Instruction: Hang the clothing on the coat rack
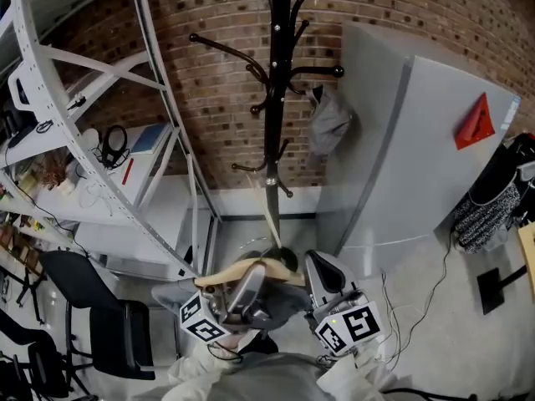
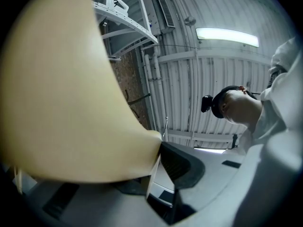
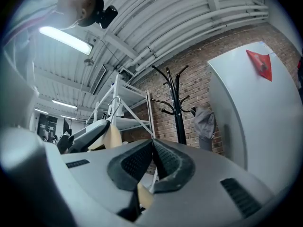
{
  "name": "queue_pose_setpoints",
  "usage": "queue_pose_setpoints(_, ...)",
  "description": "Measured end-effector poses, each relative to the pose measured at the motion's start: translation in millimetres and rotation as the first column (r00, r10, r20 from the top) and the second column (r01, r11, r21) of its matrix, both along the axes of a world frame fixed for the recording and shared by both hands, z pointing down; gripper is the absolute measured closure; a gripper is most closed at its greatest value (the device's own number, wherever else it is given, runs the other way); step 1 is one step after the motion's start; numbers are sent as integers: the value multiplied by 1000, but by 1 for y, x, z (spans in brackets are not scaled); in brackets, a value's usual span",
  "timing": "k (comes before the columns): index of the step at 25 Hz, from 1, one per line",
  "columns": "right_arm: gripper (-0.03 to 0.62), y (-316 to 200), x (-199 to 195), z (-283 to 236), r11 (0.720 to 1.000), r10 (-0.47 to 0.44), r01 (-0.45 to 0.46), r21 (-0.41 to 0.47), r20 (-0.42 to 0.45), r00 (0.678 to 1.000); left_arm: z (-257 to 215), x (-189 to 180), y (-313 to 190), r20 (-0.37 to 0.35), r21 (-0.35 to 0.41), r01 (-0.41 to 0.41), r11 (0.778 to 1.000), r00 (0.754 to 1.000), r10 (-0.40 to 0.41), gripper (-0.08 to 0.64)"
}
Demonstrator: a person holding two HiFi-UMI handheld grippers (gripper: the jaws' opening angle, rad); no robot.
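Left gripper (image 1: 251, 282): your jaws are clamped on the wooden hanger (image 1: 230, 278). In the left gripper view the tan wood (image 2: 61, 103) fills the space left of your dark right pad (image 2: 180, 164) and presses against it.
Right gripper (image 1: 322, 272): your pads (image 3: 165, 162) meet at the tips. A tan sliver of the hanger sits in the gap below them, nearer the gripper body.
Hanger: it spans from your left gripper across to your right gripper.
Clothing (image 1: 284, 301): grey cloth draped on the hanger, hanging just under and between your two grippers.
Coat rack (image 1: 276, 98): black, well ahead of both grippers and above them, against the brick wall (image 1: 226, 23).
Grey garment (image 1: 328, 122): hangs on a hook on the rack's right side, ahead of your right gripper.
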State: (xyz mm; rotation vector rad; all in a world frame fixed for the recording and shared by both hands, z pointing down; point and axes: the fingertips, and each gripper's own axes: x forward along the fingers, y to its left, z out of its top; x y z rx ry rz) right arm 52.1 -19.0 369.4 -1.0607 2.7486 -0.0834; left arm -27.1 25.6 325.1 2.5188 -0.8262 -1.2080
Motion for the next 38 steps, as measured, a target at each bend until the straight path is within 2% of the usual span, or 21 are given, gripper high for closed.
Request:
queue_pose_setpoints(14, 568, -81, -70, -1, 995, 99, -99, -23, -8, 995, 2, -71, -89, -6, -9, -100, 995, 995, 100, 462)
queue_pose_setpoints(22, 568, -110, -92, -2, 986, 168, -168, -13, 13, 986, 4, -101, -120, -14, -19, -148, 989, 989, 148, 462)
queue_pose_setpoints(29, 568, -125, -93, -2, 978, 207, -207, -17, -4, 978, 8, -103, -139, -5, -26, -174, 984, 985, 174, 462)
queue_pose_setpoints(38, 568, -149, -92, -8, 981, 195, -195, -5, -8, 981, 0, -101, -162, -22, -20, -179, 984, 984, 179, 462)
